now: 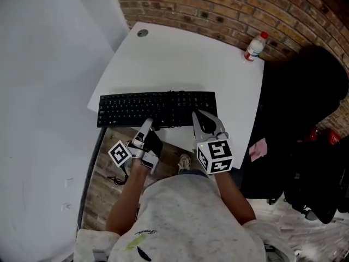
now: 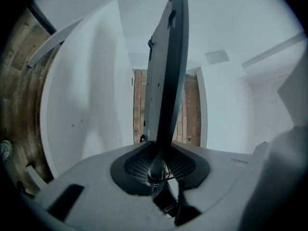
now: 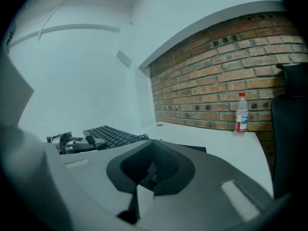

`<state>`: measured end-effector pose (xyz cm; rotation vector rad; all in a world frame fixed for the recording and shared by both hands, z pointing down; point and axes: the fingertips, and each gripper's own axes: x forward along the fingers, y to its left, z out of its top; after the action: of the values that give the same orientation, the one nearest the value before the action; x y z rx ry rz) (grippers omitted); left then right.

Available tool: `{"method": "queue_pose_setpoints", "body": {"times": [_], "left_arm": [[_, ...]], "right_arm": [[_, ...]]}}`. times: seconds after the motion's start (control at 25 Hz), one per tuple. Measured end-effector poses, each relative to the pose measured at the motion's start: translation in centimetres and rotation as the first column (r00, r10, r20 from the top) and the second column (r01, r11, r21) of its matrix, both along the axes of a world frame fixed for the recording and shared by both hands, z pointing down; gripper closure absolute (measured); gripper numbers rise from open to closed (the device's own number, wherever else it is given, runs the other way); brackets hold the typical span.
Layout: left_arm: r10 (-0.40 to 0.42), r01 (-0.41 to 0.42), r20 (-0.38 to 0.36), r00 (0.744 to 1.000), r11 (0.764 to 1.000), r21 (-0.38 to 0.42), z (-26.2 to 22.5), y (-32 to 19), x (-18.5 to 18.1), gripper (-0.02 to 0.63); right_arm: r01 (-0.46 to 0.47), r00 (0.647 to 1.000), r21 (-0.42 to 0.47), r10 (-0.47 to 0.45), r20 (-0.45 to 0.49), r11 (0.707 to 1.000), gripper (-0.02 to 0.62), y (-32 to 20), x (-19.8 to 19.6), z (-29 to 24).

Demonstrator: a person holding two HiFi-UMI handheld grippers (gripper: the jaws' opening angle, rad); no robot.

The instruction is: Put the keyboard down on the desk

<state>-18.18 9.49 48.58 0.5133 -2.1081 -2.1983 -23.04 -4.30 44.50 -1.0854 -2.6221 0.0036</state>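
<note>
Keyboard (image 1: pixel 158 108) in left tool (image 1: pixel 147 124) (near edge)

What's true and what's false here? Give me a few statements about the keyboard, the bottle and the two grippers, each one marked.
1. The left gripper is clamped on the edge of the black keyboard. True.
2. The right gripper holds the bottle. False: its jaws are together and empty, and the bottle stands at the far corner of the desk.
3. The desk is white. True.
4. The wall behind the desk is tiled. False: it is a brick wall.
</note>
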Motion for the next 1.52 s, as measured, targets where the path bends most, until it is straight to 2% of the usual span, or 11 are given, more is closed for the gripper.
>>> {"method": "queue_pose_setpoints", "body": {"times": [0.28, 0.68, 1.16, 1.52], "left_arm": [[0.090, -0.089, -0.018, 0.996, 0.996, 0.012, 0.6, -2.5, -5.0, 0.531], [0.222, -0.221, -0.065, 0.973, 0.975, 0.030, 2.5, -2.2, -10.7, 0.531], [0.349, -0.346, -0.193, 0.917, 0.937, 0.050, 5.9, 0.3, -16.3, 0.531], [0.435, -0.424, -0.242, 0.867, 0.900, 0.099, 6.9, 0.8, -17.7, 0.532]], "right_arm": [[-0.077, 0.996, 0.006, 0.078, -0.032, 0.997, 0.584, -2.4, -3.9, 0.5], [-0.207, 0.976, 0.040, 0.210, -0.066, 0.977, 0.584, -2.3, -7.5, 1.7], [-0.349, 0.926, 0.115, 0.361, -0.112, 0.930, 0.584, 0.7, -10.5, 2.9], [-0.449, 0.870, 0.146, 0.468, -0.156, 0.882, 0.584, 1.6, -10.0, 4.1]]}}
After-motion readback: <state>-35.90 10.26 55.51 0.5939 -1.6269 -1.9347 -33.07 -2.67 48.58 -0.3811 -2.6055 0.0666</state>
